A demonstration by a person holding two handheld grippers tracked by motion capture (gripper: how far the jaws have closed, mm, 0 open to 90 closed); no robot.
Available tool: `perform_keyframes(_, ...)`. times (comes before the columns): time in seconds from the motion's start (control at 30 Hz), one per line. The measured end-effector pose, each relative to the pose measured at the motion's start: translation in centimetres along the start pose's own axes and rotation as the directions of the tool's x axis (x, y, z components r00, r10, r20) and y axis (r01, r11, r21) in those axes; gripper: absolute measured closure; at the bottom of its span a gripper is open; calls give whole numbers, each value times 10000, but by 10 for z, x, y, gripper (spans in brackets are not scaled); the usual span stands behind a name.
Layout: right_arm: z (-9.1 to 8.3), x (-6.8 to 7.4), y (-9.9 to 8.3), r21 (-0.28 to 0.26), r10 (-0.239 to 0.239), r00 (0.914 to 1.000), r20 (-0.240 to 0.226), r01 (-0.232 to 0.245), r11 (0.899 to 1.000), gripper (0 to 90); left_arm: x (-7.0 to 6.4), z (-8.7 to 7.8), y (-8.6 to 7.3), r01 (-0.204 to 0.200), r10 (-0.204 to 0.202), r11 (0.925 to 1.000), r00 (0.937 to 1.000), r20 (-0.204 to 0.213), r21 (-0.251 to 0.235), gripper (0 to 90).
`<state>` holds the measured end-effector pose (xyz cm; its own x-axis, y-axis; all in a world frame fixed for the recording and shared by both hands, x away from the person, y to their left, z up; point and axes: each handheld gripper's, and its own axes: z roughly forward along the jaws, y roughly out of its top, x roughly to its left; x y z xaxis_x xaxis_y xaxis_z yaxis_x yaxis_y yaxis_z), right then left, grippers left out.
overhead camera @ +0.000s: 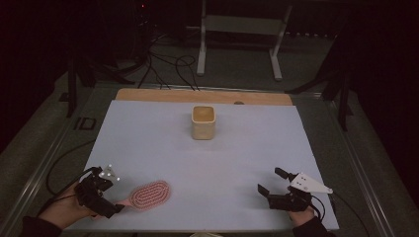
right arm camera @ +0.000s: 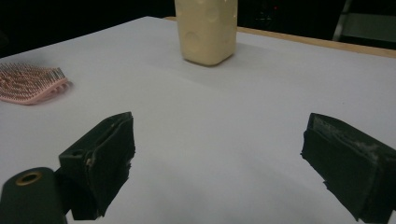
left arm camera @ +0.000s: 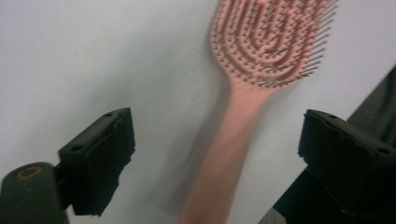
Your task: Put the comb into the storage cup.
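The pink hairbrush (overhead camera: 148,195) is lying bristles-up near the front left of the white table cover (overhead camera: 207,163), its head pointing toward the middle and its slim handle (left arm camera: 219,172) running back between the jaws of your left gripper (overhead camera: 114,207). Those jaws are standing wide apart, straddling the handle without touching it. If you are closing now, the risk is the handle sitting nearer one jaw than the other: the first pad to arrive may be pushing the brush sideways and skewing it. The handle also looks smooth and narrow, so a shallow pinch may be letting the heavier head droop or twist. Your right gripper (overhead camera: 276,186) is resting wide open at the front right, holding nothing, well apart from the brush. The cream square cup (overhead camera: 203,122) is standing upright toward the far middle.
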<state>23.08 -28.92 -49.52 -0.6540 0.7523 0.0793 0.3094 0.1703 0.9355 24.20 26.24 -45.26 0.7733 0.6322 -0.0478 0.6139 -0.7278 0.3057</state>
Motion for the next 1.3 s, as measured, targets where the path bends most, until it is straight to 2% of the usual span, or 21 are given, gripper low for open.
perform_keyframes(0.03, 0, 0, 0, 1, -5, 10000, 8, 5, 10000, 91, 0, 1, 1, -97, 97, 10000, 9998, 162, 23, 42)
perform_keyframes(0.1, 0, 1, 0, -20, -26, 10000, 32, 26, 10000, 91, -1, 1, 2, -243, 242, 9997, 9995, 190, 76, 1)
perform_keyframes(0.2, 0, 0, 0, 5, -1, 10000, 17, 1, 10000, 91, -1, 1, 4, -313, 310, 9995, 9990, 334, 84, 2)
perform_keyframes(0.47, 0, 1, 0, -22, -33, 10000, 25, 34, 10000, 91, -3, 8, 10, -1025, 997, 9938, 9930, 641, 428, 2)
perform_keyframes(0.63, 0, 1, 0, -13, -40, 10000, 21, 40, 10000, 91, -3, 13, 14, -1202, 1149, 9905, 9903, 784, 669, 2)
perform_keyframes(0.73, 0, 0, 0, -13, -17, 10000, 6, 17, 10000, 91, -3, 16, 16, -1302, 1253, 9888, 9898, 679, 733, 2)
perform_keyframes(1.03, -1, 1, 0, -33, -50, 10000, 1, 50, 10000, 91, -3, 26, 19, -1586, 1513, 9820, 9856, 750, 1030, 3)
perform_keyframes(1.17, 0, 0, 0, -7, -25, 10000, 1, 25, 10000, 91, -3, 29, 19, -1698, 1624, 9784, 9842, 704, 1180, 68)
perform_keyframes(1.3, 0, 0, 0, 3, -7, 10000, -13, 7, 10000, 91, -4, 29, 20, -1771, 1703, 9753, 9835, 612, 1320, 203)
